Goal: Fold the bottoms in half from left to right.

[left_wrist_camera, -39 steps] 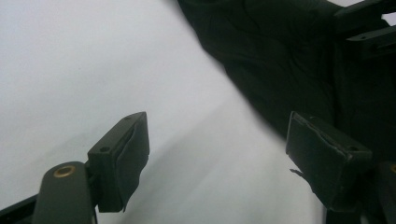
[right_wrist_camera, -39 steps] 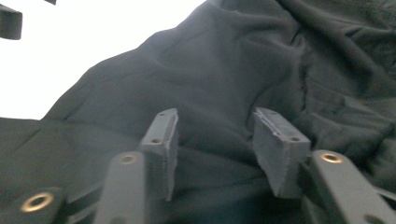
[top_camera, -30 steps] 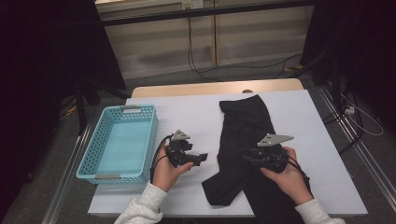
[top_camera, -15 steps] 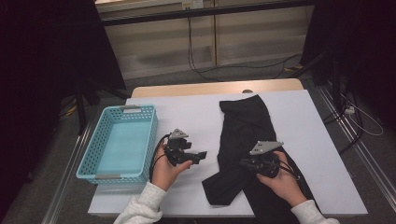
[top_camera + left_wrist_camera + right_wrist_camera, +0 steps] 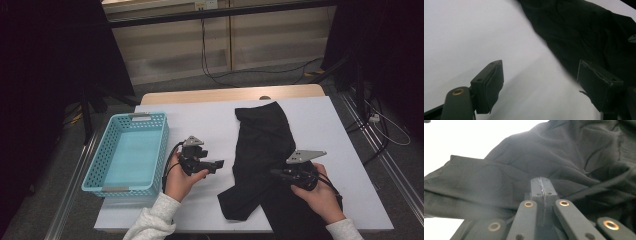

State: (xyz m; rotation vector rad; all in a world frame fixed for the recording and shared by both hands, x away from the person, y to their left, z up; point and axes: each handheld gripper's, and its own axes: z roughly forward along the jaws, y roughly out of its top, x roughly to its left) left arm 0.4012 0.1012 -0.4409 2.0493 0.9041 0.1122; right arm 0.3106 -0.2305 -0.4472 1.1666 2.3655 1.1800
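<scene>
Low in the frame's right, our right gripper [image 5: 276, 173] has just clenched tight, pads meeting on the black garment [image 5: 262, 145]. Our left gripper [image 5: 218, 164], centre-left beside the blue basket [image 5: 95, 170], stands released, grasping nothing.

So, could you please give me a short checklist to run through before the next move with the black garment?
1. Right hand-held gripper shut: ok; its jaws have just been closing.
2. Fabric of the black garment pinched between its pads: cannot tell.
3. Left hand-held gripper open, nothing between its jaws: ok.
4. Left hand-held gripper beside the garment's edge, over bare white table: ok.
5. Blue basket empty: ok.
6. Garment lying flat: not ok, it is creased and folded.
</scene>
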